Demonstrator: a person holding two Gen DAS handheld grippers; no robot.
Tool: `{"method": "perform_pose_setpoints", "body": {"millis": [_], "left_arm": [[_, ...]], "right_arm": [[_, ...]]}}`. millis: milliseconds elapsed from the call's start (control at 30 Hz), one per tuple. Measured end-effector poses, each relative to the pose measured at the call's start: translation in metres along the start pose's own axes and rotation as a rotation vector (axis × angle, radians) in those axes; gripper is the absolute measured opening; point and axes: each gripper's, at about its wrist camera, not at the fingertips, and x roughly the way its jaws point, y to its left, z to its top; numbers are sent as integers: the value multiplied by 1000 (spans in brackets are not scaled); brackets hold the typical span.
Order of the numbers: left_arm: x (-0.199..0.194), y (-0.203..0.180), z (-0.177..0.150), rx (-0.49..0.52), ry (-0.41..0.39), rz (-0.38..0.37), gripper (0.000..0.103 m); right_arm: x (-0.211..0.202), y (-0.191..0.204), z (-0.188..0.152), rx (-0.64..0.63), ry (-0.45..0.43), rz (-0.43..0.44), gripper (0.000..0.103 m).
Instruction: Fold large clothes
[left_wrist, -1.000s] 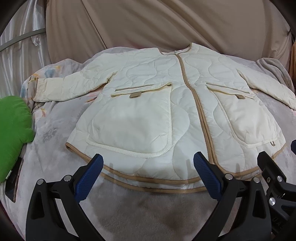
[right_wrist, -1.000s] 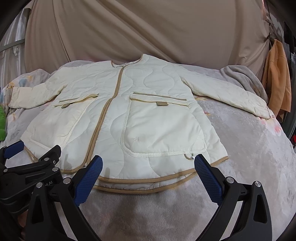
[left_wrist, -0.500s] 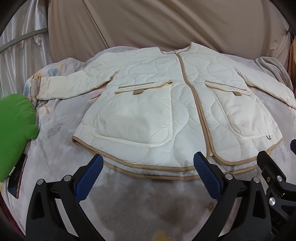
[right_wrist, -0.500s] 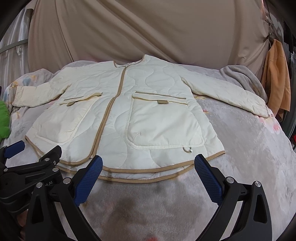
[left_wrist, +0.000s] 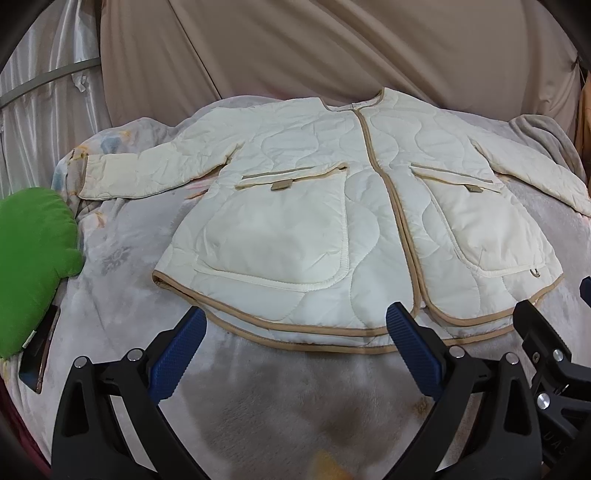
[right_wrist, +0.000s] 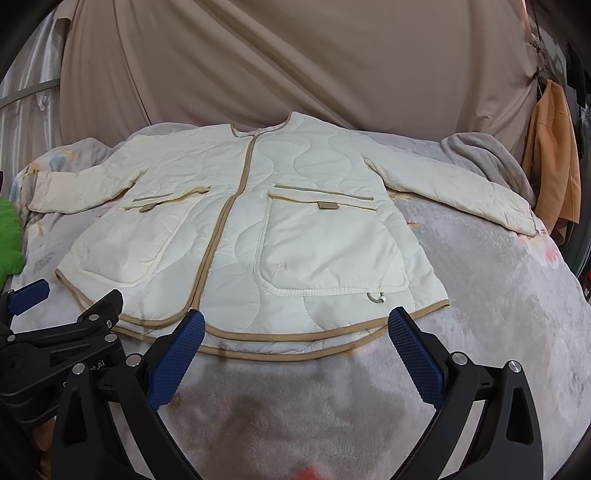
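**Jacket spread flat on bed; both grippers backed off the hem, empty**

Bed (left_wrist: 122, 236), covered by a grey plush blanket: carries everything. Tan curtain (right_wrist: 295, 66) hangs behind it.

Quilted cream jacket (left_wrist: 332, 206): lies front-up in the middle of the bed, collar toward the curtain, tan-bound hem nearest the cameras, front edges closed. Both sleeves are out sideways; left sleeve (left_wrist: 147, 170) points to the green cushion (left_wrist: 33, 266), right sleeve (right_wrist: 454, 188) toward the orange garment (right_wrist: 554, 155) hanging at the side.

Change over the last second: the hem sat right at the fingertips, now a strip of bare blanket shows between it and both grippers. The whole jacket fits in each view. Reading: spreading is finished, no fold made yet.

Left gripper (left_wrist: 295, 343): fingers wide apart, holding nothing, near the hem at the front opening.
Right gripper (right_wrist: 295, 343): same, fingers spread and empty, near the hem below the right pocket (right_wrist: 328, 243).

Likely next step: take a sleeve or side edge and bring it across the body.
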Motion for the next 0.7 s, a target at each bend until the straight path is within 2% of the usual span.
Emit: {"method": "perform_pose_setpoints", "body": {"millis": [700], "left_arm": [[-1,0,0,2,1,0,95]], "right_arm": [[0,-1,0,0,1,1,98]]}}
